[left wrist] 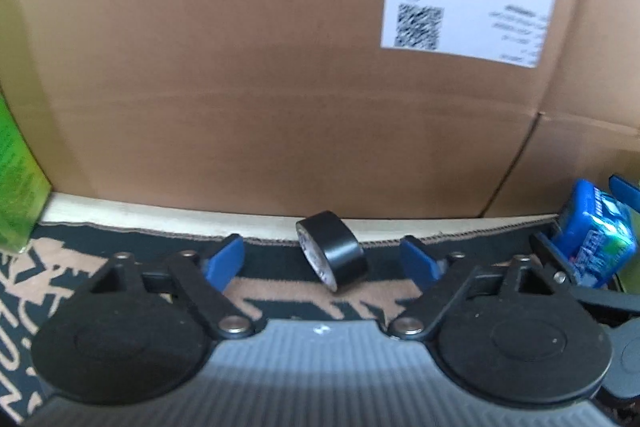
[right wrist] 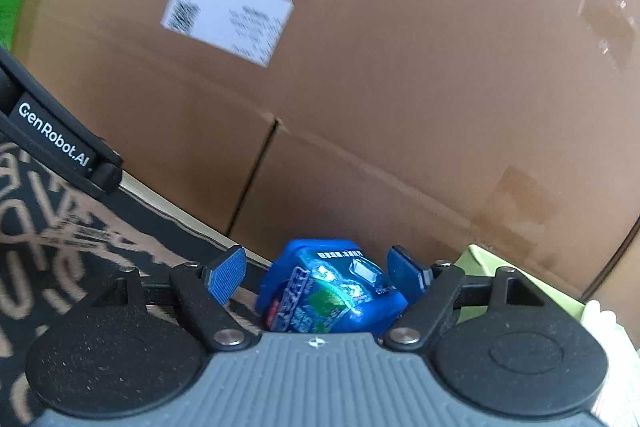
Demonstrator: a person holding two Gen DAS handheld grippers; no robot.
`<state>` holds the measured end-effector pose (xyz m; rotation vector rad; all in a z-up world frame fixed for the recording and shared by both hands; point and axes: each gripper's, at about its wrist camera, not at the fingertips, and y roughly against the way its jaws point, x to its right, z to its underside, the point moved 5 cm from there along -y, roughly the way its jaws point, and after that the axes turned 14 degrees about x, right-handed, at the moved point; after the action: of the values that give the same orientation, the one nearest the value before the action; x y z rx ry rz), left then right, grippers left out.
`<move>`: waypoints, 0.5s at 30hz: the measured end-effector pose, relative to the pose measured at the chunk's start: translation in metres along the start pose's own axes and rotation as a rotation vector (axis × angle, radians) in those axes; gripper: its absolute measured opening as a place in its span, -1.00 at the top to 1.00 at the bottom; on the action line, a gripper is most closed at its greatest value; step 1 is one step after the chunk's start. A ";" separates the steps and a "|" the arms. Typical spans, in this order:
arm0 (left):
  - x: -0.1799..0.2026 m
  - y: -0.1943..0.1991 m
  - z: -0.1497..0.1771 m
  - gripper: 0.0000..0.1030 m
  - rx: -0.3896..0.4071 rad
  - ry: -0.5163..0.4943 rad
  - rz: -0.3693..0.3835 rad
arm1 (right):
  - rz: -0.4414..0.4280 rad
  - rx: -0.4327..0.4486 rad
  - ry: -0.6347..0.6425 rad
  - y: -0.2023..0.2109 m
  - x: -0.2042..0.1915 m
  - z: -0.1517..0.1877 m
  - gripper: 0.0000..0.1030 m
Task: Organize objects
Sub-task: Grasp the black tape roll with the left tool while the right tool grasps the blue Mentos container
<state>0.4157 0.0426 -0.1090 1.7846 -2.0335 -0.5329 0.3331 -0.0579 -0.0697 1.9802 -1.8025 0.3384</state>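
A black and tan patterned mat point(left wrist: 276, 287) covers the surface, its far edge running along the foot of a large cardboard box point(left wrist: 260, 75) that fills the background and bears a white shipping label point(left wrist: 468, 15) printed with blurred square codes. A bright green carton point(left wrist: 18, 167) stands at the far left of the mat, just beside the box. In the left wrist view, a roll of black tape point(left wrist: 334, 251) stands tilted on its edge near the far edge of the mat, lying between the blue pads of the left claw point(left wrist: 322, 261), which is spread, neither pad touching the roll. To the right, a blue plastic container with a colourful printed label point(right wrist: 330, 293) sits between the pads of the right claw point(right wrist: 320, 275); the right pad lies against its side while a gap shows at the left pad, so the claw stands spread around it. What the container holds cannot be made out. A pale green object point(right wrist: 520, 291) lies at the near right, beside the cardboard box, too cropped to identify.
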 end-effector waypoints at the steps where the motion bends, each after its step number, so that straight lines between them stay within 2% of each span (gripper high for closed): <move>1: 0.001 -0.004 0.001 -0.30 -0.009 0.002 0.006 | -0.004 -0.012 0.018 -0.004 -0.001 0.001 -0.58; 2: 0.002 -0.005 0.001 -0.10 -0.004 -0.011 0.005 | -0.011 -0.036 0.044 -0.009 -0.003 0.002 -0.64; 3: 0.004 -0.005 0.002 0.26 0.006 -0.040 -0.001 | -0.007 -0.055 0.076 -0.013 -0.005 0.004 -0.70; 4: 0.006 -0.003 0.003 0.37 0.012 -0.064 0.011 | -0.003 -0.070 0.106 -0.017 -0.008 0.007 -0.70; 5: 0.007 -0.001 0.004 0.60 0.011 -0.074 0.029 | -0.001 -0.065 0.112 -0.017 -0.008 0.007 -0.69; 7: 0.010 0.006 0.009 0.65 0.001 -0.078 0.060 | -0.010 -0.057 0.091 -0.010 -0.004 0.005 -0.46; 8: 0.013 0.011 0.012 0.65 0.000 -0.089 0.071 | -0.010 -0.038 0.087 -0.004 -0.002 0.004 -0.43; 11: 0.024 0.031 0.023 0.65 0.018 -0.136 0.091 | -0.044 -0.024 0.065 0.014 0.002 0.002 -0.41; 15: 0.044 0.066 0.045 0.65 0.007 -0.177 0.161 | -0.075 0.007 0.027 0.051 0.005 0.002 -0.39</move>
<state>0.3315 0.0083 -0.1116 1.6094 -2.2764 -0.6548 0.2833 -0.0658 -0.0618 2.0331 -1.7077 0.3463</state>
